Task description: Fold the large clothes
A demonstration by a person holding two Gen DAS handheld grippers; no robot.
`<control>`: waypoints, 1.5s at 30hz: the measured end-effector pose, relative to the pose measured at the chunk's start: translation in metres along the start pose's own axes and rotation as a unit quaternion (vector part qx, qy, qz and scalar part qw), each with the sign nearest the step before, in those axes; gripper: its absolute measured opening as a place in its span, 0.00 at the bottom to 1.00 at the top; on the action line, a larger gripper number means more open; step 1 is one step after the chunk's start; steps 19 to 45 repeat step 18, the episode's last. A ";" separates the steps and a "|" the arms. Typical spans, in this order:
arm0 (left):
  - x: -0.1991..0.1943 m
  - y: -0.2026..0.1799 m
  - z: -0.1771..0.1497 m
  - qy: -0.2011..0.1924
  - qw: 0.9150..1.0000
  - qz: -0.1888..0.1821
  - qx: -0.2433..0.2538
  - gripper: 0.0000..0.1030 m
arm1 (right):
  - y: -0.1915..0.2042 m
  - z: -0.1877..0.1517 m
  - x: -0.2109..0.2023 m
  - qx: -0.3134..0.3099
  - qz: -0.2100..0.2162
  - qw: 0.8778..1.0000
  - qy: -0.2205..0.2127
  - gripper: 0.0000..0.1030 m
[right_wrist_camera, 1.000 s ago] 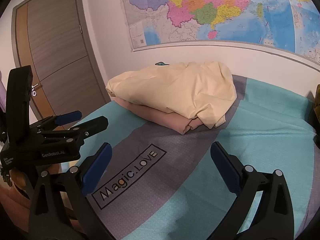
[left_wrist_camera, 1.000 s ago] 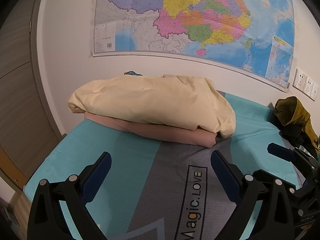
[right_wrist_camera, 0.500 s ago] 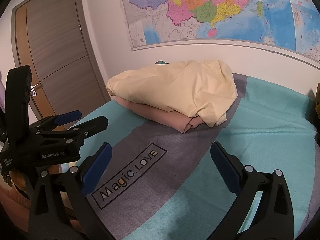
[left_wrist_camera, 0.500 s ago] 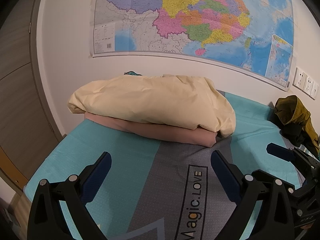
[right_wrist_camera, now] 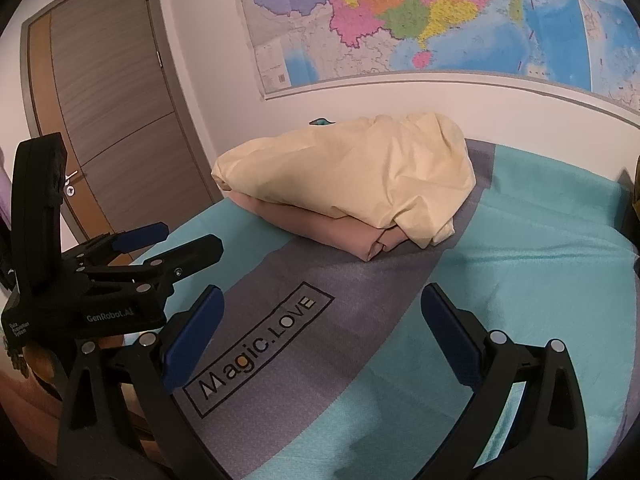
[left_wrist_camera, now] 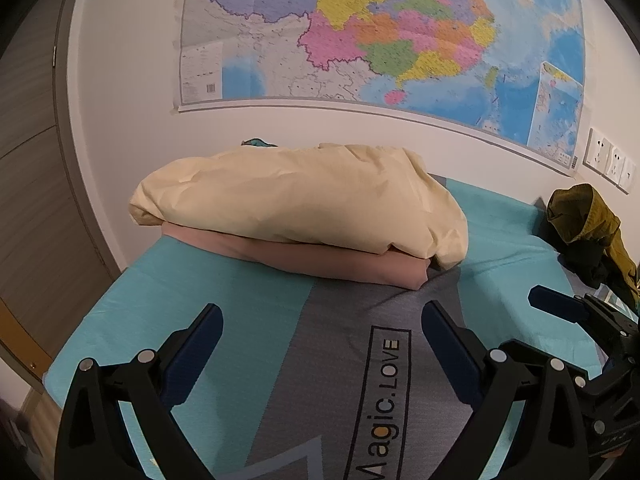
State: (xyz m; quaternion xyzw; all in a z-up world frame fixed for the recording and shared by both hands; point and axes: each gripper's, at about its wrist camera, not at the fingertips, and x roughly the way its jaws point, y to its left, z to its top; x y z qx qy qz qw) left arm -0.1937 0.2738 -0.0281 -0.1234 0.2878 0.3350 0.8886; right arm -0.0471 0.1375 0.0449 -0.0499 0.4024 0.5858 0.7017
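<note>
Left wrist view: at the far left a wooden door (left_wrist_camera: pixel 28 208) is seen, and beside it a white wall on which a coloured map (left_wrist_camera: pixel 380 28) is hung. Below, the left tongs (left_wrist_camera: pixel 322 320) are held wide open above the bed (left_wrist_camera: pixel 200 312), with nothing between the blue pads. Beyond them, a cream folded garment (left_wrist_camera: pixel 296 196) is stacked on a pink folded garment (left_wrist_camera: pixel 332 262) near the head of the bed, against the wall. The printed words "Magic.LOVE" (left_wrist_camera: pixel 380 404) are read on the grey stripe of the bed cover. Further right, an olive jacket (left_wrist_camera: pixel 584 216) is left crumpled at the bed's edge, under wall sockets (left_wrist_camera: pixel 608 160), and the right tongs (left_wrist_camera: pixel 560 308) are glimpsed at the lower right. In the right wrist view, the left tongs (right_wrist_camera: pixel 168 240) are seen at the left in front of the door (right_wrist_camera: pixel 108 92), their jaws parted and empty; the right tongs (right_wrist_camera: pixel 322 312) are likewise spread wide over the bed cover (right_wrist_camera: pixel 520 248), nothing being gripped, with the cream garment (right_wrist_camera: pixel 352 168) on the pink one (right_wrist_camera: pixel 320 228) well ahead.
</note>
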 end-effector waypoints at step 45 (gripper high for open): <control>0.031 -0.080 -0.008 0.051 0.991 -0.117 0.045 0.93 | -0.060 -0.031 -0.064 0.076 -0.096 0.992 -0.027 0.94</control>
